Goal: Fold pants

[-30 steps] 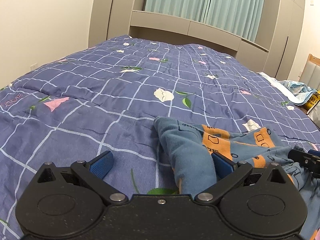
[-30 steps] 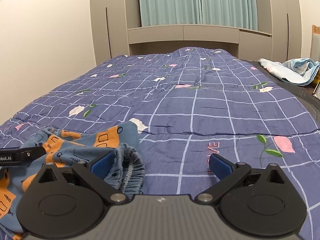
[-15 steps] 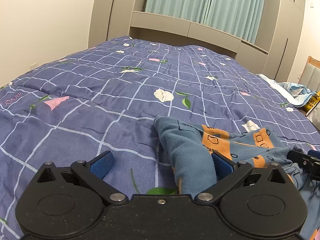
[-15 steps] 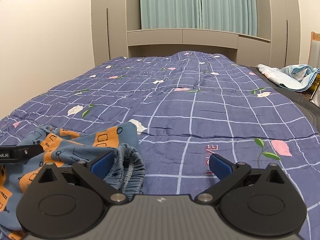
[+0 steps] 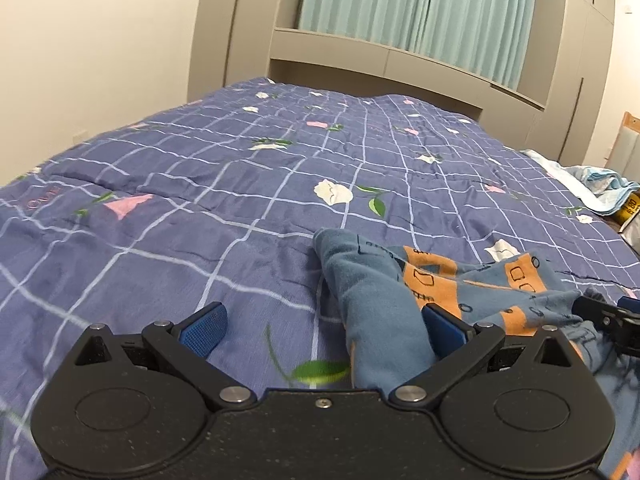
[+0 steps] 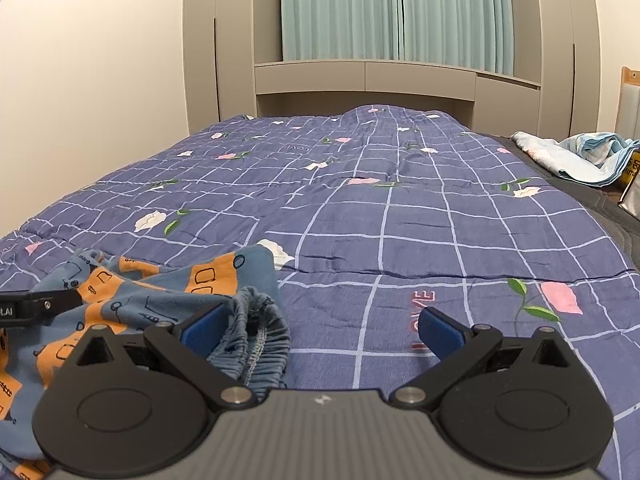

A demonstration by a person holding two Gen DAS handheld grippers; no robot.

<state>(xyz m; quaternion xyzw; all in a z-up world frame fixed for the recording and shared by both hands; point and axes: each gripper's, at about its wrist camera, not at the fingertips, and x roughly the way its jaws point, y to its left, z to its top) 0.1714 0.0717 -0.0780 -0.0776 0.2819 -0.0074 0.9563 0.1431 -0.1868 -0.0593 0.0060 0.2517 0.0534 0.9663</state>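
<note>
On quilt, bunched pants (fingers apart)

Teal curtains, beige cabinets

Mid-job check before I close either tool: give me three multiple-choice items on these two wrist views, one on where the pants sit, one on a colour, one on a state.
1. In the left wrist view, the pants lie by which of the left tool's fingers?
A. Its right finger
B. Its left finger
C. Neither, they are far up the bed

2. What colour are the patches on the blue pants?
A. Red
B. Orange
C. White

3. How does the right tool stand?
A. Shut on the waistband
B. Shut on the quilt
C. Open, gripping nothing

Answers:
1 A: the blue leg runs against the right pad, while the left pad sits over bare quilt.
2 B: orange blocks with dark outlines show in both views.
3 C: its pads are wide apart, with the elastic waistband beside the left pad only.
</note>
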